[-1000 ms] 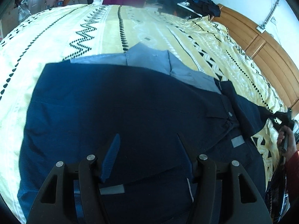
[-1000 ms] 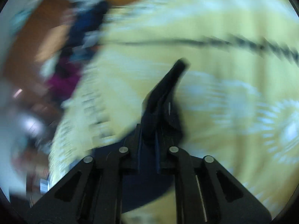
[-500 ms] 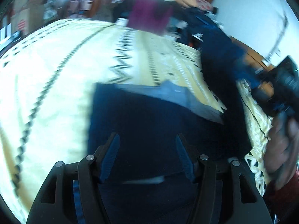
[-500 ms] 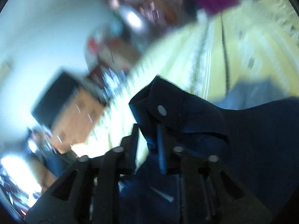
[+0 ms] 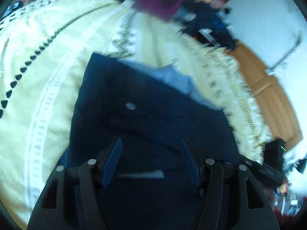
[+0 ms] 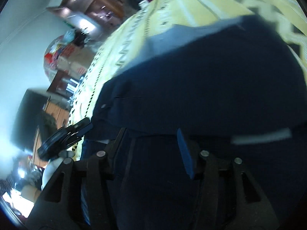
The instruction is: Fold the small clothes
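A dark navy garment (image 5: 153,115) lies on the yellow patterned bedspread (image 5: 48,76), its one side folded over the middle, a pale button (image 5: 130,106) showing on top. Light blue fabric (image 5: 172,76) peeks out at its far edge. My left gripper (image 5: 152,153) hovers open over the near part, nothing between its fingers. In the right wrist view the same garment (image 6: 211,76) fills the frame. My right gripper (image 6: 151,149) is open above it, its blue pad (image 6: 185,153) free of cloth. The left gripper (image 6: 65,136) shows at that view's left edge.
A wooden headboard (image 5: 268,80) runs along the bed's right side. Dark and purple clothes (image 5: 159,2) are piled beyond the far edge. Cardboard boxes (image 6: 74,67) and furniture stand off the bed. Bare bedspread stretches to the left of the garment.
My right gripper, shut on the garment's edge a second ago, carried that side over the middle and has let go. The garment now lies narrower. The left gripper stayed open.
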### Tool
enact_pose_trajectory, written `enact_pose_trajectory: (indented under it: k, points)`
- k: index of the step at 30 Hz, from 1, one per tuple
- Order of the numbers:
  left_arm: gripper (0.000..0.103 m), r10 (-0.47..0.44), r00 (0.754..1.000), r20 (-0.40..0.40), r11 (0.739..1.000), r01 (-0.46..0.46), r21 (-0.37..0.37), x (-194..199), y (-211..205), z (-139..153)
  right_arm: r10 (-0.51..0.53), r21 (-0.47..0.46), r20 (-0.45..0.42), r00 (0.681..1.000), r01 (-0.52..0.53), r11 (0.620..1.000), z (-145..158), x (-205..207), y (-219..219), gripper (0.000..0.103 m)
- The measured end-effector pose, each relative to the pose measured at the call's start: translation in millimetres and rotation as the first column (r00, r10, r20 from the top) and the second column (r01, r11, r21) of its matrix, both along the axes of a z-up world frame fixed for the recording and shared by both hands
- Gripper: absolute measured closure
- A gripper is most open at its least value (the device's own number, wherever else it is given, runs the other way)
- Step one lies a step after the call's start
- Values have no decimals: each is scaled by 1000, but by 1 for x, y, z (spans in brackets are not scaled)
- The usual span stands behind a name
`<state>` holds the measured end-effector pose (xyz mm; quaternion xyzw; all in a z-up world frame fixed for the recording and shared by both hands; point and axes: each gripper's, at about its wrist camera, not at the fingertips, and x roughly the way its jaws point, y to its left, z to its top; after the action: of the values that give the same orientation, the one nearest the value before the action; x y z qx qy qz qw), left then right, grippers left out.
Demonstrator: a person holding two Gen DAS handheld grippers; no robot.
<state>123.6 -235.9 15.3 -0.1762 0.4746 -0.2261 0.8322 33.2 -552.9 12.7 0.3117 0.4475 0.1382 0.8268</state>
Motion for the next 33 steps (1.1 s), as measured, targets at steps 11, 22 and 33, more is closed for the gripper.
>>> enact_pose_trajectory:
  k: [11,22,33]
  points:
    - [45,129,990,-64,992,-129,13,29,-15,-24,-147,-132,102,984,160,978,14,-48,-65,47]
    - [98,160,987,21,985,-158,-74,34,-18,-18,-258,-205,50,965,263,943,-5,-69,-114,53]
    - [98,137,990,-34,982,-140,-124,16,-3,-41,-273,-270,35,961,272,924,-15,-48,-127,50]
